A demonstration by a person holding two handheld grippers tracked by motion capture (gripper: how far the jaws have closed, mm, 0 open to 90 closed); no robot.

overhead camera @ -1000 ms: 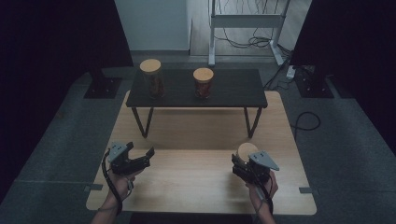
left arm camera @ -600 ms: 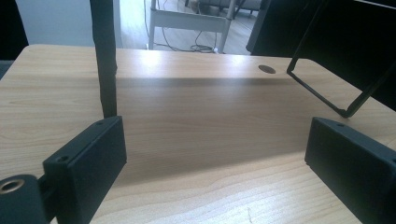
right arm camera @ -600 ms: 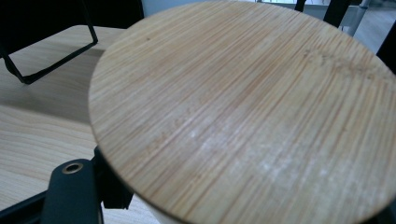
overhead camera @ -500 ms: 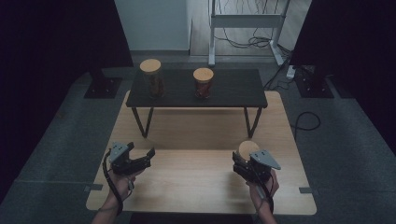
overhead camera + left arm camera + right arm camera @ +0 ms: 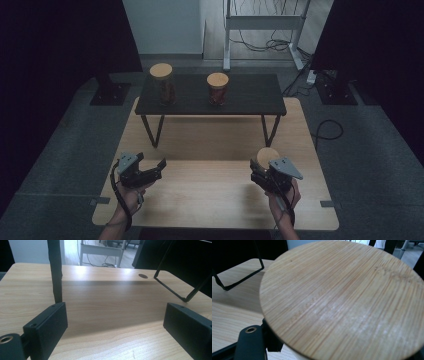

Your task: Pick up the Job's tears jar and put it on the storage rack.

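**A lidded jar held in our right gripper at the near edge of the table**

The jar (image 5: pixel 266 157) stands at the near right of the pale wooden table (image 5: pixel 210 200), its round wooden lid (image 5: pixel 342 300) facing up. In the right gripper view that lid sits very close to the camera, with fine straight grain running across it and a pale body just showing beneath its rim. Our right gripper (image 5: pixel 270 172) appears clamped around the jar below the lid, one black jaw peeking out at the lower left of that view; the far jaw is hidden by the lid.

We judge the jar to be rigid and probably glass, so breakable and smooth to the touch. The lid looks as if it merely rests on top, so it is safer to take hold of the body under the lid, keep the jar upright, and squeeze only as much as needed.

Our left gripper (image 5: pixel 145 172) rests at the near left, well apart from the jar, its jaws spread wide and holding nothing, with bare table between them.

Farther back, a low black shelf (image 5: pixel 250 102) on thin metal legs stands on the table. Two more jars are on it: a left shelf jar (image 5: pixel 162 84) and a right shelf jar (image 5: pixel 218 88), both upright with matching wooden lids and dark contents.
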